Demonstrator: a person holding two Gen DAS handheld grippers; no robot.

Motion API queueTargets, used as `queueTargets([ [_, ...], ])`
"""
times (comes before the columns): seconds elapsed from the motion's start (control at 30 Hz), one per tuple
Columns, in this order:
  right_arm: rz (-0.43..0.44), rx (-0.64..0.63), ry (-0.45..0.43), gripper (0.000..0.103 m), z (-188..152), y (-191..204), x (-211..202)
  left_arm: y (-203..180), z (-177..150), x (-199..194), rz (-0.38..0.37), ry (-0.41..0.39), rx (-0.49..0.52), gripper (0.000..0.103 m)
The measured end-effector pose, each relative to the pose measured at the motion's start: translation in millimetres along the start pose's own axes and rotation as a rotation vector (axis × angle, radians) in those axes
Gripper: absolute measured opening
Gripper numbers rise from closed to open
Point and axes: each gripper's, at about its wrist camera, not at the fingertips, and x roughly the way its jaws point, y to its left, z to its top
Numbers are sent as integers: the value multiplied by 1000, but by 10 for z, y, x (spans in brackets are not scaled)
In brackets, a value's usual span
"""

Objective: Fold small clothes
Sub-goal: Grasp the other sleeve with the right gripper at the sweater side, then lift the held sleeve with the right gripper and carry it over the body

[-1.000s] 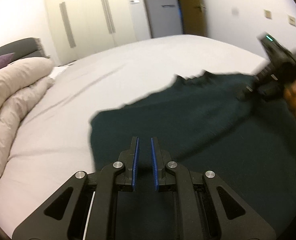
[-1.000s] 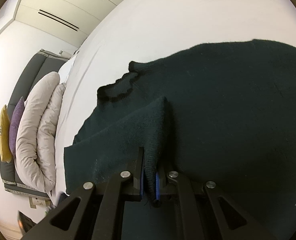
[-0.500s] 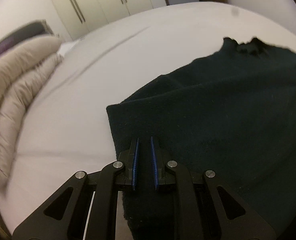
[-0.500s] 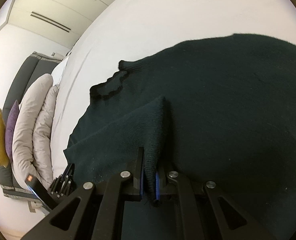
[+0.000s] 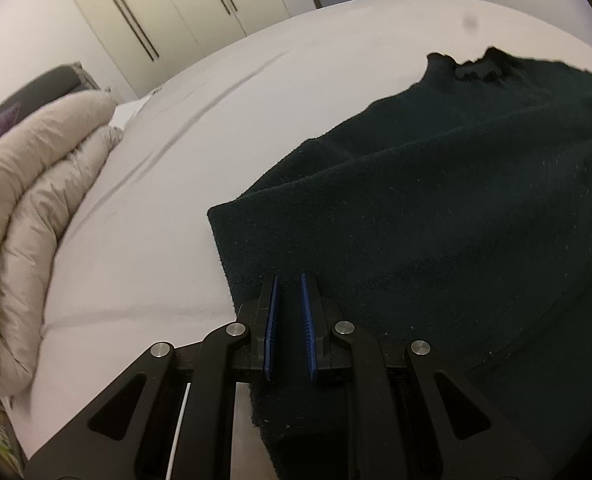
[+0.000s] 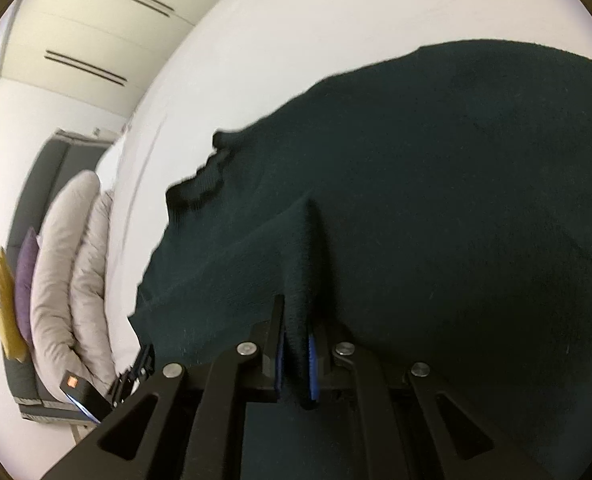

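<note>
White bed (image 5: 255, 120), frame centre: dark sweater (image 5: 456, 220) spread for folding. Right gripper (image 6: 296, 354) pinches raised fold; left gripper (image 5: 288, 300) nearly shut, empty, over corner.

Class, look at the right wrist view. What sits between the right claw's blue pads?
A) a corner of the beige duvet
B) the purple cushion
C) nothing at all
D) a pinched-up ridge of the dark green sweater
D: the right claw is shut on a raised fold of the dark green sweater, which runs down between its blue pads; the duvet lies far off at the bed's edge.
</note>
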Motion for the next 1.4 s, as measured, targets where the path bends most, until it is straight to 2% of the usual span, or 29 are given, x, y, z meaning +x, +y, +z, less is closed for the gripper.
queueTargets([
  [0.03,18,18,-7,8,-10,-41,-32,-21,-1,-17,8,-3,9,11],
  [0.1,-17,29,-34,14,-44,-47,-138,-12,-7,-92,16,0,4,12],
  [0.13,-77,22,-78,18,-85,-15,-277,20,-2,-142,12,3,-18,12],
  [0.17,-122,10,-117,29,-111,19,-375,59,7,-202,2,-1,-48,12],
  [0.23,-179,-34,-213,29,-174,143,-577,97,44,-343,-7,-32,-86,12],
  [0.3,-90,-101,-233,29,-227,356,-648,58,116,-449,-19,-56,-88,12],
  [0.4,100,-222,-135,29,-298,729,-389,-118,173,-369,-27,-18,-46,12],
  [0.47,155,-235,-71,35,-324,772,-107,-253,86,-167,-27,37,-21,12],
  [0.5,156,-227,-50,37,-324,746,-8,-295,21,-154,-5,-2,-15,12],
  [0.53,126,-189,-12,37,-325,637,168,-334,25,-158,11,-12,-7,12],
  [0.57,122,-169,7,26,-319,546,247,-384,34,-171,32,-14,10,12],
  [0.6,154,-155,-6,4,-302,411,265,-413,41,-163,41,-11,21,12],
  [0.63,168,-144,-17,0,-294,327,252,-429,39,-152,43,-12,21,12],
  [0.7,226,-36,-56,0,-217,-28,107,-434,36,-159,38,-17,14,12],
  [0.77,203,40,-174,0,-147,-365,-280,-419,30,-170,22,-23,-4,12],
  [0.8,180,57,-209,18,-152,-457,-414,-411,29,-178,16,-25,-11,12],
  [0.83,118,91,-264,26,-154,-603,-650,-404,29,-173,9,-26,-17,12],
  [0.87,109,138,-342,40,-202,-809,-1003,-407,32,-180,8,-27,-20,11],
  [0.9,120,163,-389,50,-253,-932,-1224,-417,34,-187,9,-29,-20,12],
  [0.97,100,232,-503,58,-421,-1266,-1788,-319,24,-127,13,-32,-19,12],
  [1.03,74,338,-584,59,-614,-1654,-2256,-318,6,-134,16,-33,-19,12],
  [1.1,46,514,-644,59,-886,-2192,-2706,-310,-4,-128,14,-34,-21,11],
  [1.17,39,635,-676,59,-1098,-2592,-2959,-300,-11,-115,8,-35,-26,11],
  [1.23,33,696,-699,57,-1230,-2813,-3075,-282,-19,-119,2,-36,-34,12],
  [1.27,66,727,-706,57,-1284,-2933,-3096,-279,-23,-121,2,-36,-35,12],
  [1.33,104,745,-701,57,-1286,-2986,-3057,-272,-28,-123,4,-38,-36,12],
  [1.4,99,748,-700,58,-1209,-2980,-3030,-265,-29,-123,3,-38,-37,12],
])
